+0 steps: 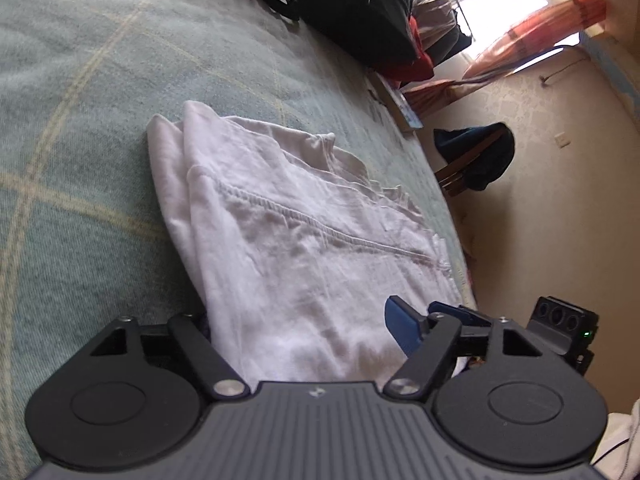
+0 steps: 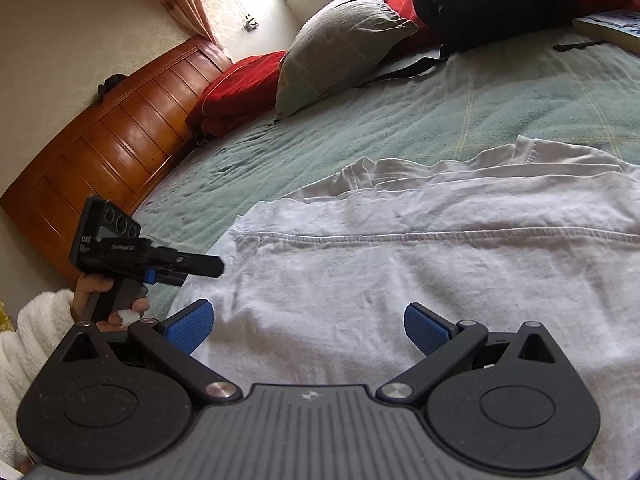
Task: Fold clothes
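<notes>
Garment: one white shirt (image 2: 400,264), I see it lying partly folded on the green bedspread (image 2: 440,120).
Right gripper (image 2: 308,328): jaws wide, over the cloth, holding nothing.
Left gripper (image 1: 304,320): cloth between its jaws; grip unclear to me.
Pillows: one grey (image 2: 340,40), one red (image 2: 236,88).

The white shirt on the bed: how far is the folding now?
Done: the white shirt lies on the green bedspread with layers already folded over each other. In hand: the left gripper straddles its near edge, jaws open; the right gripper hovers open over it. Left: the final folds; it is wide and wrinkled.
</notes>
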`<state>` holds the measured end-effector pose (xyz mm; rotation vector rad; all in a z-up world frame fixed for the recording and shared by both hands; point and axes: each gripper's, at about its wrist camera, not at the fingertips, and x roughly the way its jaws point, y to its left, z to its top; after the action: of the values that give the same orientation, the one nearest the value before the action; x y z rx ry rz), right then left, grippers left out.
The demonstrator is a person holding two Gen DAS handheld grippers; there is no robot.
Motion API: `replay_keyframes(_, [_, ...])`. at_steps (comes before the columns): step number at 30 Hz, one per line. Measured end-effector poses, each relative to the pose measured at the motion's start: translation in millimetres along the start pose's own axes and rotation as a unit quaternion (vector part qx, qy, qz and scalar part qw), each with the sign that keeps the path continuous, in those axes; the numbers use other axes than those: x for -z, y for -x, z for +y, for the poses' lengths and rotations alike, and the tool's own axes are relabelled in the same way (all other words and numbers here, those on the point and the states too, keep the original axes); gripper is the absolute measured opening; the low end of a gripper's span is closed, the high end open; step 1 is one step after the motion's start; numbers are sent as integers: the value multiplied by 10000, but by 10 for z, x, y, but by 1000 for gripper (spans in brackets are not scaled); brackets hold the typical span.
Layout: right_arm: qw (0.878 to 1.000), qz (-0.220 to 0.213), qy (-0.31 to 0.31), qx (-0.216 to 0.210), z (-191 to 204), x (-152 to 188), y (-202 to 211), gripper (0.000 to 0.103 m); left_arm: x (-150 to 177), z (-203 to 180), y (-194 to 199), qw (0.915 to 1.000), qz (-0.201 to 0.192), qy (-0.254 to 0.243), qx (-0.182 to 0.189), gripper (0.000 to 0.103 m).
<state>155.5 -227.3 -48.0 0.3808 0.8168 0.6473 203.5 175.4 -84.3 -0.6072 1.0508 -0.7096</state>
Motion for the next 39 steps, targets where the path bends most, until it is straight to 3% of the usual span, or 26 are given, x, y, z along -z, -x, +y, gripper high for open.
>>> replay_keyframes(3, [10000,10,-42,-20,-9,-4,-2,103,28,-3,17,9999,24,-44,100,76])
replay_keyframes(6, [10000,-8,-38,-24,-6,-8,8,103,-19,30,-22,9999,122,38,-18,67])
replay_keyframes(9, [10000,-34,-70,-18,-11,-16,18,103,-63,41,-48,9995,181,78,-261,49])
replay_keyframes(11, [9999,-34,-103,-14,-12,-17,18,103,-51,52,-44,9986,160,88,-496,31])
replay_keyframes(13, [9999,-24,-156,-20,-9,-21,14,103,-30,76,-35,9976,119,96,-669,23])
replay_keyframes(24, [9945,335,-983,-95,-48,-202,-176,103,-3,-130,-62,9922,95,-501,-1142,23])
replay_keyframes(33, [9934,553,-946,343,-15,-355,-535,103,31,-154,-45,9912,15,-552,-1203,23])
replay_keyframes(39, [9937,341,-929,521,-141,-627,-766,103,37,-169,-44,9903,20,-645,-1228,23])
